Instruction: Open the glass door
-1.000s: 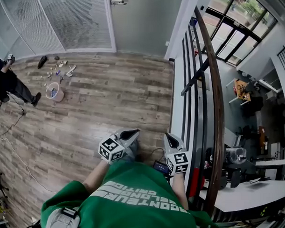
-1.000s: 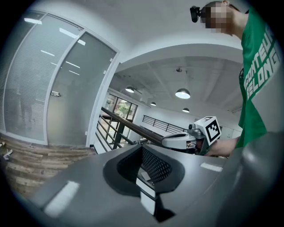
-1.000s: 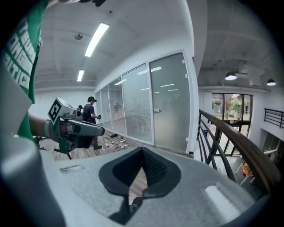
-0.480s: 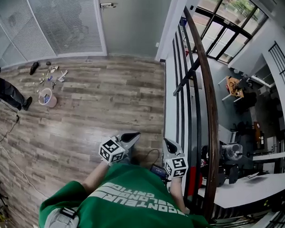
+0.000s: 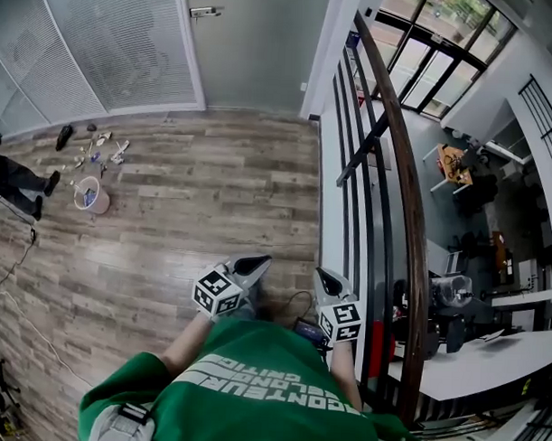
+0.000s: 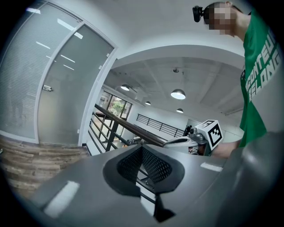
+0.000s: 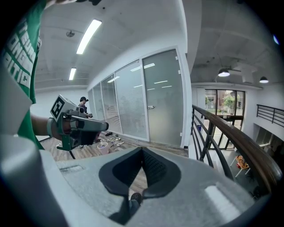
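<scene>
The frosted glass door [image 5: 255,43] stands at the far end of the wooden floor, with a small metal handle [image 5: 204,12] near its left edge. My left gripper [image 5: 250,262] and right gripper [image 5: 324,280] are held close to my body, far from the door, both pointing towards it. The left gripper view shows the door [image 6: 66,88] and handle [image 6: 47,88] to the left, beyond the left gripper [image 6: 142,148], whose jaws are shut and hold nothing. In the right gripper view, the door [image 7: 164,97] and handle [image 7: 151,107] lie ahead of the shut, empty right gripper [image 7: 142,153].
A dark railing [image 5: 401,147] with a wooden top rail runs along my right, with a lower floor beyond it. Glass walls with blinds [image 5: 110,46] adjoin the door's left side. A small bucket [image 5: 93,198], scattered items [image 5: 98,150], a person [image 5: 15,183] and cables [image 5: 22,251] lie at left.
The head view has shifted, so the door and floor now sit a little further left. The person at left has moved. Both grippers stay shut in front of my body.
</scene>
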`<control>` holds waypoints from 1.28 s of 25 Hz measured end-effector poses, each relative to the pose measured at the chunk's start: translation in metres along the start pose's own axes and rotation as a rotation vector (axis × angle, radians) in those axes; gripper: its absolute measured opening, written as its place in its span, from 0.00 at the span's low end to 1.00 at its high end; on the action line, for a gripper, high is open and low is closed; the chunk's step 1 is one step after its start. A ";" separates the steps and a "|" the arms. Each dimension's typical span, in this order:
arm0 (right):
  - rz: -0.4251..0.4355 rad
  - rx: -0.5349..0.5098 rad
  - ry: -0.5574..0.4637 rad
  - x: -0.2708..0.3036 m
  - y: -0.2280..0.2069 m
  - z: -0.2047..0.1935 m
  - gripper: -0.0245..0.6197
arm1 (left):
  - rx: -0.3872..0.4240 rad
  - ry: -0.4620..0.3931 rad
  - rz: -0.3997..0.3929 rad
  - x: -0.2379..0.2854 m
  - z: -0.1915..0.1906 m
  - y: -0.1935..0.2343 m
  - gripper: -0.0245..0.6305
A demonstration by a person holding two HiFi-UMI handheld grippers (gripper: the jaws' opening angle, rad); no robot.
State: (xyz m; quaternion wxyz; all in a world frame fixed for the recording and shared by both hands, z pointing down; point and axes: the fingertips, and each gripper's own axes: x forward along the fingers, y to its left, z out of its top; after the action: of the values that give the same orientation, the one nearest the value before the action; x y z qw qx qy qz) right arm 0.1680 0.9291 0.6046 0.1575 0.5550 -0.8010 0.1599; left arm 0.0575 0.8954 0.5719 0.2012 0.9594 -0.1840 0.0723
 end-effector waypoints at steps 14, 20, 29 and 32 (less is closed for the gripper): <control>0.039 -0.025 0.008 0.059 -0.025 0.042 0.03 | -0.016 -0.016 0.011 0.033 0.036 0.060 0.06; 0.040 -0.026 0.025 0.082 -0.038 0.054 0.02 | -0.006 -0.028 -0.002 0.048 0.056 0.082 0.06; 0.081 -0.069 0.066 0.132 -0.043 0.075 0.02 | -0.015 -0.045 0.025 0.056 0.078 0.127 0.06; 0.095 -0.081 0.067 0.148 -0.041 0.083 0.02 | -0.020 -0.044 0.038 0.056 0.083 0.142 0.06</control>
State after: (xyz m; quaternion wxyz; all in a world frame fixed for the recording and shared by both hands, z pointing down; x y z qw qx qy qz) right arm 0.1513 0.7554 0.5967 0.1989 0.5038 -0.8265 0.1533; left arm 0.0598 0.7220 0.5595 0.2055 0.9550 -0.2073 0.0532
